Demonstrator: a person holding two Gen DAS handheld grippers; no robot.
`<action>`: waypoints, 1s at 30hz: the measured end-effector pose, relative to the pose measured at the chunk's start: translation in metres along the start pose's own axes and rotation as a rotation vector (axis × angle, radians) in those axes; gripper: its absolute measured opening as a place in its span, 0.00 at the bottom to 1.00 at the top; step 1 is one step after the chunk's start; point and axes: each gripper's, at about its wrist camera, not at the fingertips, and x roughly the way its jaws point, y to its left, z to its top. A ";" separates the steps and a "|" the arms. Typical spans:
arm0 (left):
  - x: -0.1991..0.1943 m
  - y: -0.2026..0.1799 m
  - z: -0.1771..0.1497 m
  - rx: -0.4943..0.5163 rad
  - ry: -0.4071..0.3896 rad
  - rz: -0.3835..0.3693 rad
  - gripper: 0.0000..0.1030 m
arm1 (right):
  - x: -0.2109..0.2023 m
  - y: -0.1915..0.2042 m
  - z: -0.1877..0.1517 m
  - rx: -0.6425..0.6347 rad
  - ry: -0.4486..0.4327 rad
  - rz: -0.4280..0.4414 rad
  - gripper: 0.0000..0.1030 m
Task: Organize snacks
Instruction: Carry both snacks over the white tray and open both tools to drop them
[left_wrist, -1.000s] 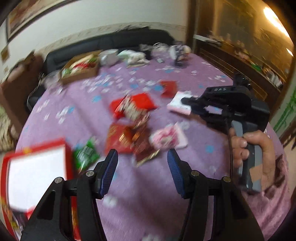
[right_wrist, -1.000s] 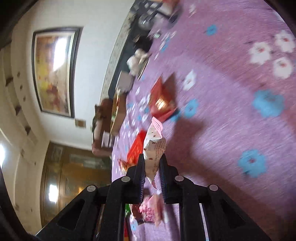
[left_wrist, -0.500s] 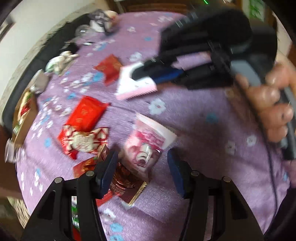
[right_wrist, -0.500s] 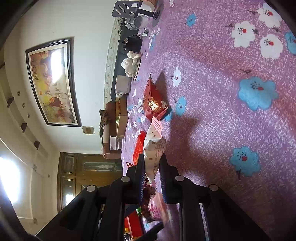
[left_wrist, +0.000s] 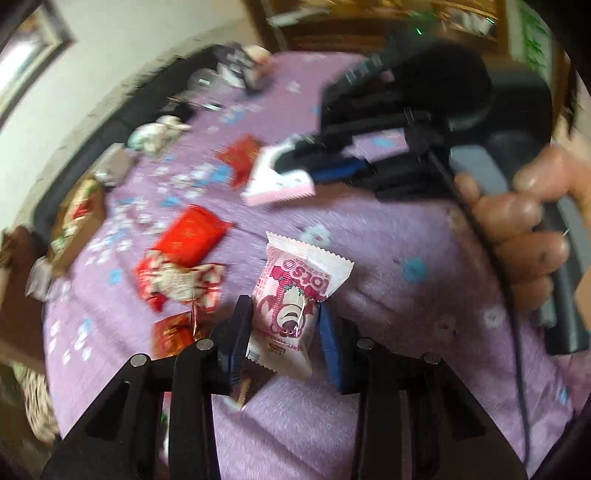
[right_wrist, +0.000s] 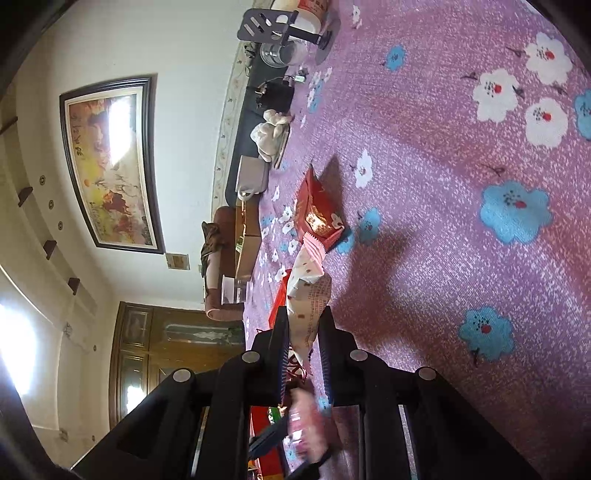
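Observation:
My left gripper (left_wrist: 284, 325) is shut on a pink and white Lotso snack packet (left_wrist: 295, 291) and holds it above the purple flowered tablecloth (left_wrist: 406, 236). My right gripper (right_wrist: 303, 328) is shut on a white and pink snack packet (right_wrist: 308, 291); it also shows in the left wrist view (left_wrist: 277, 181), held above the table. Red snack packets (left_wrist: 192, 232) and a red and white one (left_wrist: 177, 280) lie on the cloth to the left. One red packet (right_wrist: 317, 210) lies ahead of the right gripper.
A cardboard box (left_wrist: 77, 218) with snacks sits at the table's far left edge. A cloth bundle (left_wrist: 155, 133), a grey container (left_wrist: 114, 162) and jars (left_wrist: 236, 70) crowd the far edge. A dark sofa (left_wrist: 122, 118) runs behind the table.
My left gripper has closed on the pink Lotso packet and lifted it off the cloth. The right gripper still holds its packet and has shifted little.

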 end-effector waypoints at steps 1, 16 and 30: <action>-0.010 0.000 -0.001 -0.016 -0.015 0.046 0.32 | 0.000 0.001 0.000 -0.006 0.000 0.003 0.15; -0.108 0.046 -0.031 -0.266 -0.177 0.307 0.33 | -0.001 0.013 -0.007 -0.095 -0.008 -0.010 0.15; -0.141 0.096 -0.096 -0.406 -0.181 0.402 0.33 | 0.002 0.041 -0.024 -0.245 -0.008 0.012 0.15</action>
